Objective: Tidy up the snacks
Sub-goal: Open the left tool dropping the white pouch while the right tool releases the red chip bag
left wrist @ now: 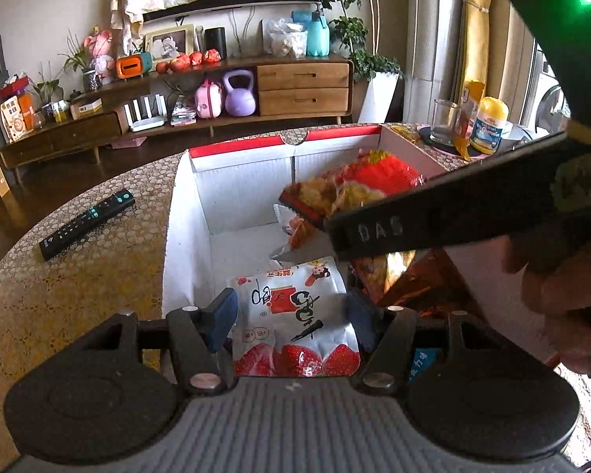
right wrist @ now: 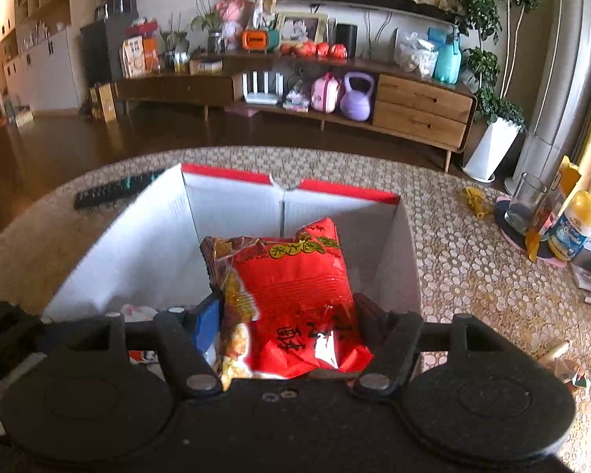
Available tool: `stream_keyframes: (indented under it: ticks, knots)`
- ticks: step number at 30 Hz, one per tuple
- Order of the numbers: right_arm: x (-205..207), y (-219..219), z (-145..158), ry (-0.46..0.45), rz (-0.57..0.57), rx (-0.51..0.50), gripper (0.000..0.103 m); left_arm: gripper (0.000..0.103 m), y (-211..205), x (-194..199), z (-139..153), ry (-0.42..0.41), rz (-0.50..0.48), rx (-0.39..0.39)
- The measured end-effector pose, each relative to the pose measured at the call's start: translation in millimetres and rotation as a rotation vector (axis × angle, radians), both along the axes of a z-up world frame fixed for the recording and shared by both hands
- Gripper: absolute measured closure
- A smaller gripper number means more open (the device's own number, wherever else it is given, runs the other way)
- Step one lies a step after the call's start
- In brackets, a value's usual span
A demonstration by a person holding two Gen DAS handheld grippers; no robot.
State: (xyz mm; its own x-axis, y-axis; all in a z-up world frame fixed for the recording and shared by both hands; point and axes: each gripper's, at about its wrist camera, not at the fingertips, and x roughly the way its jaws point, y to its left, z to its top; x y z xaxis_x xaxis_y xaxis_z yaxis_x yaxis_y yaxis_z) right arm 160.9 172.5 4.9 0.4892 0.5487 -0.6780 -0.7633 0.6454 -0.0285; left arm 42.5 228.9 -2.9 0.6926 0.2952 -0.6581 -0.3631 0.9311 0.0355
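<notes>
Both grippers over the white carton (right wrist: 145,236) at frame centre. The left gripper (left wrist: 291,315) grasps a white strawberry-print packet (left wrist: 295,315), low in the left wrist view, above the carton floor. The right gripper (right wrist: 287,315) clasps a red snack bag (right wrist: 295,287) over the carton's middle. Likely hazard: the two tools crowd one opening, so a bag may be knocked loose or land on the rim and slide onto the table (right wrist: 472,276)
</notes>
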Motion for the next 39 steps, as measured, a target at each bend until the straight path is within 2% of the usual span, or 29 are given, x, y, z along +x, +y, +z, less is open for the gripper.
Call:
stream_keyframes:
  ticks: [15,19,22,24,27,31,39]
  knots:
    - [6.2,4.4,-1.3,0.008,0.004,-0.017,0.035,0.042,2.6,0.7,-0.9,0.003,-0.015,-0.005]
    - [7.3,11.5,-4.6,0.017,0.030,-0.043,0.034,0.039,1.7,3.2,0.0,0.020,-0.038,0.001]
    - [8.4,18.5,-8.7,0.032,0.057,-0.091,0.032,0.037,0.9,3.3,-0.8,0.020,-0.034,0.003]
    - [7.7,19.6,-9.1,0.023,0.051,-0.102,0.024,0.030,0.8,3.3,-0.9,0.021,-0.037,-0.001]
    - [4.4,16.4,-6.3,0.013,0.054,-0.087,0.021,0.019,-0.4,1.5,0.7,0.012,-0.034,0.012]
    - [1.1,7.3,-0.4,0.003,0.041,-0.066,0.021,0.018,-3.1,0.4,1.2,0.016,-0.029,0.020]
    - [-3.4,-32.3,23.6,0.002,-0.007,0.051,0.021,0.018,-12.1,-7.4,10.2,-0.015,-0.022,0.015]
